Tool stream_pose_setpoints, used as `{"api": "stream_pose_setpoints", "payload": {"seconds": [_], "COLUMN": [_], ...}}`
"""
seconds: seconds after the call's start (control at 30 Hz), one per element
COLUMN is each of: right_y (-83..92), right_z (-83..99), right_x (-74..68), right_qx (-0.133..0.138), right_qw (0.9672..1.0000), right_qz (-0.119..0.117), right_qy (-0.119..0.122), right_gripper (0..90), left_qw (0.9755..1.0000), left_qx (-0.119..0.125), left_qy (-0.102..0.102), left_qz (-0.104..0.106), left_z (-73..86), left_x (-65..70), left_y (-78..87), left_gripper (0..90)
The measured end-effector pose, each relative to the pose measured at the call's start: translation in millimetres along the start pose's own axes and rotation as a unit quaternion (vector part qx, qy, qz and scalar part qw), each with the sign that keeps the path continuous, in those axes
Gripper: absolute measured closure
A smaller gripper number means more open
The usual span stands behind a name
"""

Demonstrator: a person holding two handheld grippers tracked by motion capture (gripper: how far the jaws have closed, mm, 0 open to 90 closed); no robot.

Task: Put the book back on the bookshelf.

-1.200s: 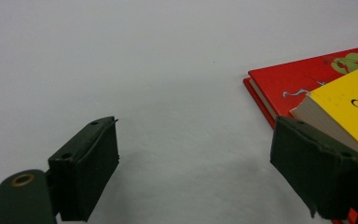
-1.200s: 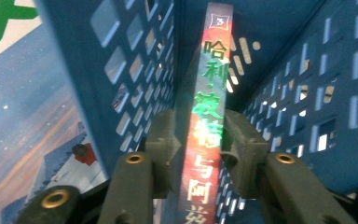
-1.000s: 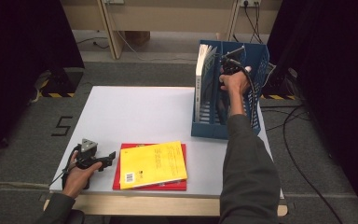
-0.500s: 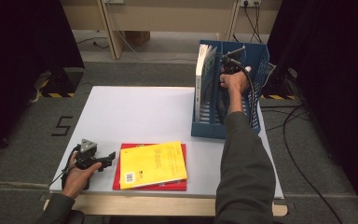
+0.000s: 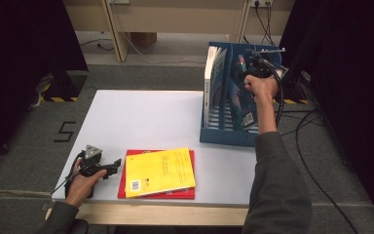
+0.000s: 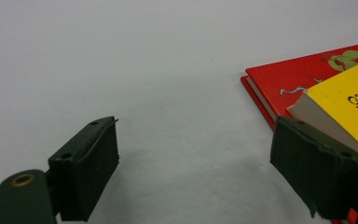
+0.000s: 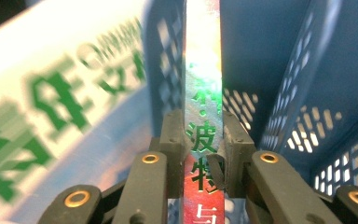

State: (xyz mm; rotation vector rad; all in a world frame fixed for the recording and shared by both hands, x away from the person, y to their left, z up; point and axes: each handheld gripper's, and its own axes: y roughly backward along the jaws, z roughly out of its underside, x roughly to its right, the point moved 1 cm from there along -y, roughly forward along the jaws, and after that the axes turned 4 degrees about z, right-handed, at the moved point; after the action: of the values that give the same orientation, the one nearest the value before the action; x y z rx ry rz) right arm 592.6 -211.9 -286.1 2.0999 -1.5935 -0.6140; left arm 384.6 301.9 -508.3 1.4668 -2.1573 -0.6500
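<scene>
A blue file rack stands at the table's far right. In its middle slot a thin book stands upright, its shiny silver and red spine printed with green characters. My right gripper is shut on that spine, and its jaws have just been closing tighter on it. A white book with green lettering fills the left slot. Near the front left, my left gripper rests open on the table beside a yellow book lying on a red book.
The white table spreads bare between the stacked books and the rack. The rack's perforated blue walls close in around the held book. Cables trail on the floor to the right, and dark curtains hang on both sides.
My right hand has shifted a little to the right above the rack, still gripping the thin book. The left hand and the stacked books have stayed put.
</scene>
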Motion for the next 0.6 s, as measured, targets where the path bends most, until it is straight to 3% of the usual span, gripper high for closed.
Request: {"api": "stream_pose_setpoints", "payload": {"seconds": [0.03, 0.27, 0.6], "right_y": [12.0, 34.8, 60.9], "right_z": [-5.4, -31.7, -40.1], "right_x": [-2.3, -4.5, -0.8], "right_qx": [0.016, 0.052, 0.094], "right_qw": [0.9998, 0.9986, 0.9955], "right_qz": [0.001, 0.009, -0.01], "right_qy": [0.008, 0.009, -0.009], "right_gripper": [75.1, 75.1, 75.2], "left_qw": [1.0, 1.0, 1.0], "left_qx": [0.0, 0.0, 0.0], "left_qy": [-0.001, -0.003, -0.004], "left_qz": [-0.001, -0.002, -0.001], "left_z": [0.0, -0.1, -0.1], "left_x": [0.2, 0.6, 0.9], "left_y": [-0.2, -0.2, -0.4], "left_gripper": [14.5, 14.6, 14.6]}}
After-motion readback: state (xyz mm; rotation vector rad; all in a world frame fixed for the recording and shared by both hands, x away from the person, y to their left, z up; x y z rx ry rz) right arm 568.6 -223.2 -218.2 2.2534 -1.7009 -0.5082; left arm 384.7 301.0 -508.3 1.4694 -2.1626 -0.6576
